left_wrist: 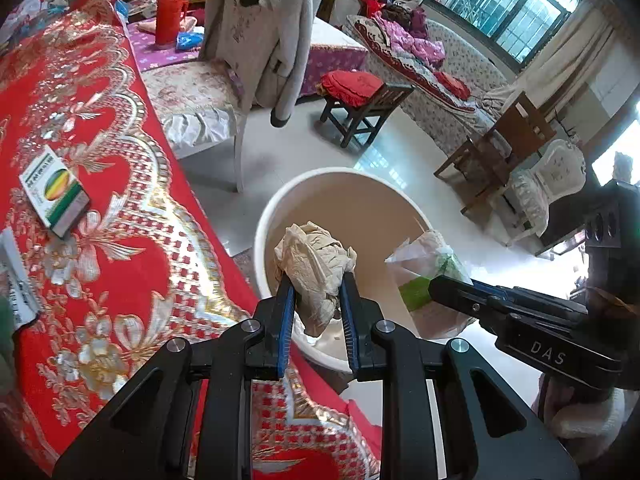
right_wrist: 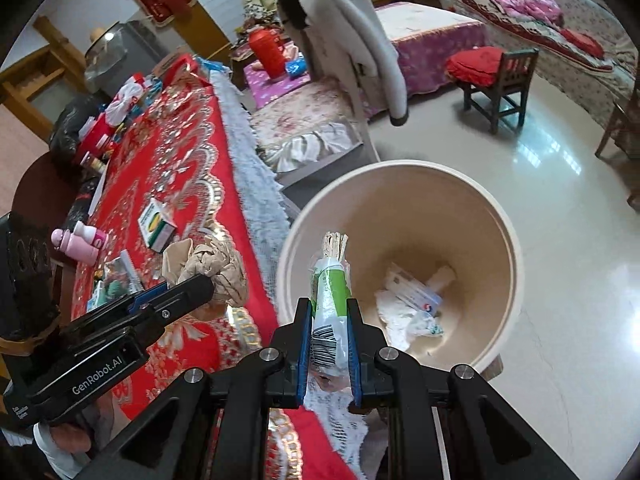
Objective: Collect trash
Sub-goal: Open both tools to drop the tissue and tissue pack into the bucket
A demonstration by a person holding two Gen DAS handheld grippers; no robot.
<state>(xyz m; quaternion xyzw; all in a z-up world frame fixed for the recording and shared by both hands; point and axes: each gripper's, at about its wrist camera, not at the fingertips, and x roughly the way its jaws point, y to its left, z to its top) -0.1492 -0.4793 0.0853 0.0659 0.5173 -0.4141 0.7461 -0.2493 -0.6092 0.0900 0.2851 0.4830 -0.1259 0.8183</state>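
The left hand-held gripper (left_wrist: 316, 280) pinches a crumpled wad of beige paper (left_wrist: 312, 264) between its blue pads, holding it above the near rim of the trash bin (left_wrist: 276, 216). In the right wrist view the same wad (right_wrist: 216, 268) hangs over the bench edge, and the side of the left tool reads "GenRobot.AI". The right hand-held gripper (right_wrist: 330, 308) is pressed onto a thin green-and-white plastic wrapper (right_wrist: 330, 292) with a printed barcode near the pads and a frayed, fringed top end; it hangs over the bin's near rim. Seen from the left wrist, the right tool carries the letters "DAS", and the wrapper (left_wrist: 424, 268) juts over the bin's right side.

The bin, round and cream with a tan inner wall (right_wrist: 400, 208), stands on the glossy floor just beside the bench. At its bottom lie crumpled white paper (right_wrist: 404, 320) and a small white packet (right_wrist: 412, 288) whose print is too small to read.

The bench wears a red cloth with gold and silver embroidery (left_wrist: 132, 264). On it lies a small white box with green, yellow and red stripes (left_wrist: 54, 190); its lettering is blurred. Farther along are a pink bottle (right_wrist: 78, 240) and more clutter. Beyond stand a chair draped with a pale coat (left_wrist: 288, 40) and a red thermos (left_wrist: 170, 14).
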